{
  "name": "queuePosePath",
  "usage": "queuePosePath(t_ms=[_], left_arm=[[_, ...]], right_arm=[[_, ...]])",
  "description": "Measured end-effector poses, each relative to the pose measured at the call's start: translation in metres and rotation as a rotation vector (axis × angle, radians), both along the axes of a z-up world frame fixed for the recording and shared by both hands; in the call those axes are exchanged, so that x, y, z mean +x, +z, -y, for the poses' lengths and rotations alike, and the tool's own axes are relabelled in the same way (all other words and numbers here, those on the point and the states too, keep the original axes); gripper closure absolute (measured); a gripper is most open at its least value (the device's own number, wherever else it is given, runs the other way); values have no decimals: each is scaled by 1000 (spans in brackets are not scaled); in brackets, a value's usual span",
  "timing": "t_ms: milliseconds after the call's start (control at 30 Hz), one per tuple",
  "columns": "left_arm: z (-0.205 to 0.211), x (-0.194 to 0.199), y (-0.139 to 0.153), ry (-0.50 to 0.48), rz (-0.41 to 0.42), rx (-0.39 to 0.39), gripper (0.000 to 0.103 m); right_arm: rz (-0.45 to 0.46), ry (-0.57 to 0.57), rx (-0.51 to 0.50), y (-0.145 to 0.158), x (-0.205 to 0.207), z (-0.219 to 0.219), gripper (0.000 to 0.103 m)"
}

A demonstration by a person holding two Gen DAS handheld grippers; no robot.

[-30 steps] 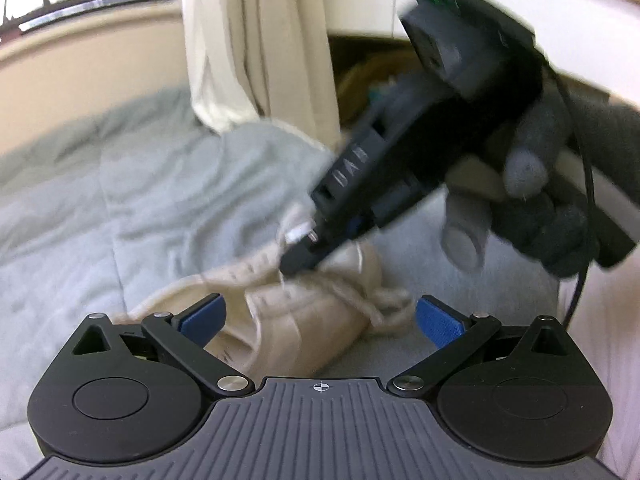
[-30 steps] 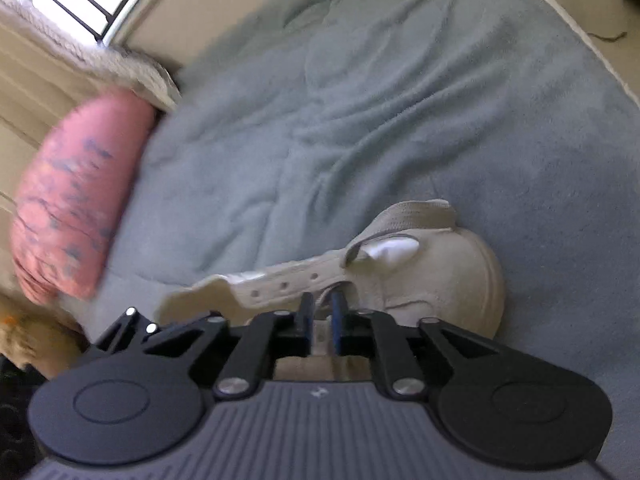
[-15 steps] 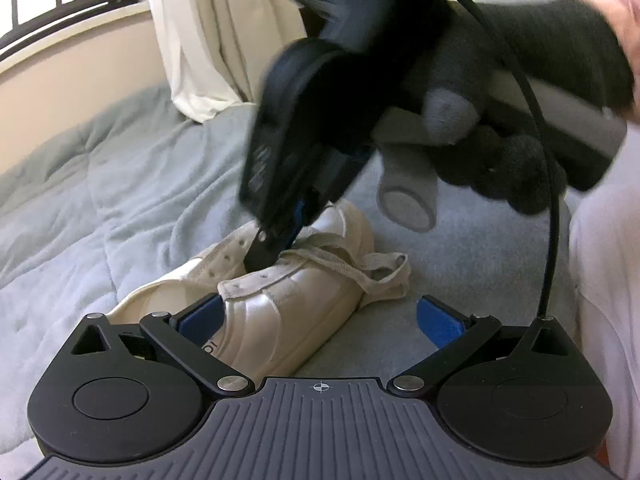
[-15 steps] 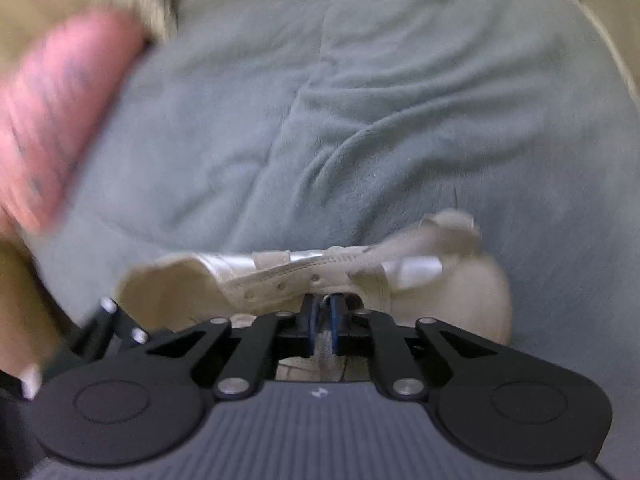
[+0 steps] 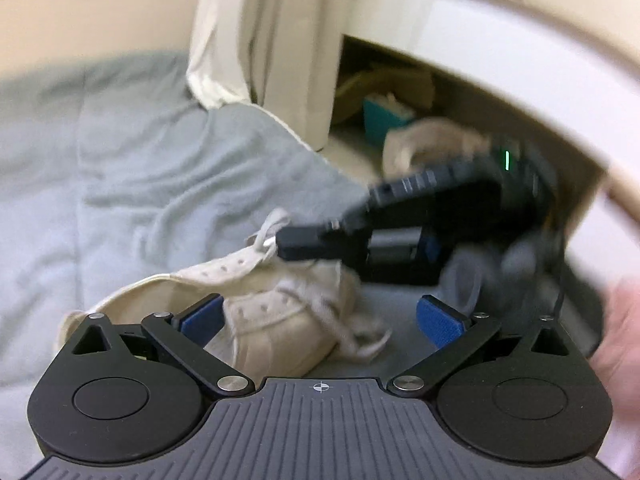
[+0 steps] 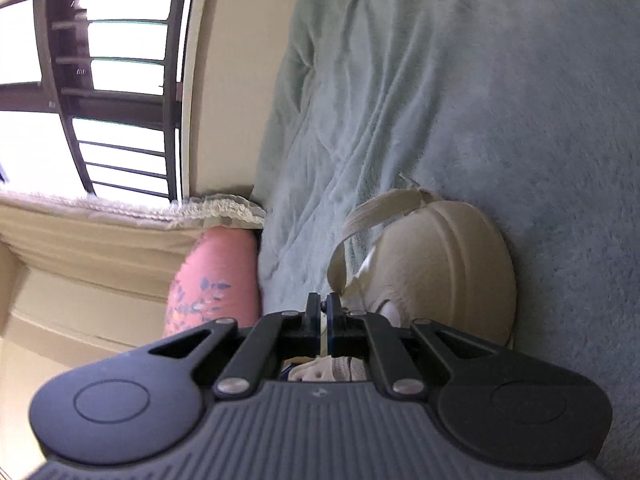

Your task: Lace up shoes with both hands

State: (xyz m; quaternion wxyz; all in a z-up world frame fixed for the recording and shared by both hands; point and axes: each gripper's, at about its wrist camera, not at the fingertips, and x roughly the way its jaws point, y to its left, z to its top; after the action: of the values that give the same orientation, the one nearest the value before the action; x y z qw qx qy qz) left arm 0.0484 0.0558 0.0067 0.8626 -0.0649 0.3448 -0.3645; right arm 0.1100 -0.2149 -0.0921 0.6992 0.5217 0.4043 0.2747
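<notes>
On a rumpled grey-green blanket (image 5: 132, 168), a cream-white sneaker (image 5: 276, 320) lies on its side, its eyelet flap (image 5: 224, 270) lifted and a loose lace (image 5: 360, 340) trailing off the toe end onto the fabric. From the left wrist camera, the shoe sits close in front of the left gripper (image 5: 320, 318), whose blue-padded fingers (image 5: 202, 316) stand wide apart with nothing between them; the left pad rests just beside the shoe's side, while the right one is clear of it. Across the same view the right gripper (image 5: 280, 242) reaches in from the right, blurred by motion, its black fingertips pinched together on the end of the lace (image 5: 269, 236) just above the eyelet flap. A grey-gloved hand (image 5: 492, 268) wraps the tool's handle behind.

From the right wrist camera, the right gripper (image 6: 324, 312) shows its two fingers drawn almost together, a sliver of pale lace visible in the narrow gap. Beyond the tips, the sneaker's rounded heel (image 6: 444, 264) and its pull loop (image 6: 372, 216) rest on the blanket.

Around the shoe, a pink floral pillow (image 6: 216, 280) lies against a cream, lace-edged cushion (image 6: 120, 224) near a barred window (image 6: 100, 80). A pale curtain (image 5: 264, 36) hangs at the blanket's far edge, and a teal box (image 5: 384, 120) sits in the shadowed recess under a white ledge (image 5: 480, 40).
</notes>
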Motion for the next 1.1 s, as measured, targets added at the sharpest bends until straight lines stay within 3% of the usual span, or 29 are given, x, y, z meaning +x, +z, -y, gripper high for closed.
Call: queuePosePath(t_ms=[233, 300, 400, 500, 667, 767, 867, 967, 1100], left_arm=[[-20, 23, 4, -46, -139, -227, 0], [-22, 25, 3, -3, -129, -170, 1], [-1, 11, 7, -61, -1, 14, 7], [14, -3, 13, -106, 80, 104, 7], [4, -10, 24, -95, 85, 124, 7], [-7, -19, 35, -59, 124, 177, 7], [-18, -24, 41, -11, 137, 176, 5], [3, -16, 36, -35, 129, 195, 3], [33, -2, 27, -40, 108, 194, 3]], right_arm=[[-1, -2, -35, -3, 5, 3, 100], [10, 5, -62, 0, 5, 6, 100], [38, 10, -96, 6, 4, 8, 100], [54, -12, -117, 11, 1, 12, 100], [141, -36, -240, 32, -6, 12, 100], [237, -79, -396, 52, -16, 12, 88], [324, -87, -494, 68, -25, 12, 81], [378, -53, -522, 78, -28, 3, 78], [369, -22, -505, 77, -28, -3, 78]])
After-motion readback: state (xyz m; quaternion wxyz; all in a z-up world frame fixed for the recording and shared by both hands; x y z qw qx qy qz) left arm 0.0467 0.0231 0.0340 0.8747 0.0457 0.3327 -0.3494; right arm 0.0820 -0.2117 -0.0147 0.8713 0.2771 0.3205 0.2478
